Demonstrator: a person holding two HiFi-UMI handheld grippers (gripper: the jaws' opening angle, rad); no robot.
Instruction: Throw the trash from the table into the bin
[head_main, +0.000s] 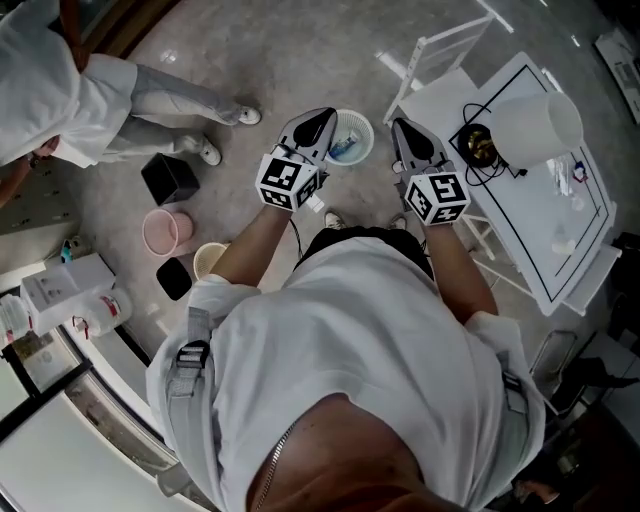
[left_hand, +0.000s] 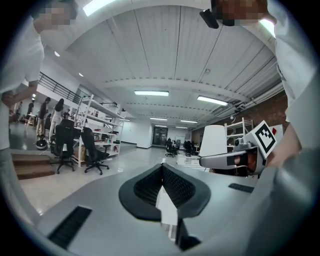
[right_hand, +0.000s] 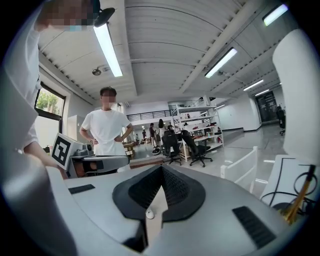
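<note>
Flanking the white bin (head_main: 366, 134) at upper centre, left gripper (head_main: 320, 120) and right gripper (head_main: 402, 130) show jaws pressed together, empty.

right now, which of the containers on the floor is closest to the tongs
The white round bin, right by the left tongs, with something blue inside. The pink bucket and black box sit well off to the left.
</note>
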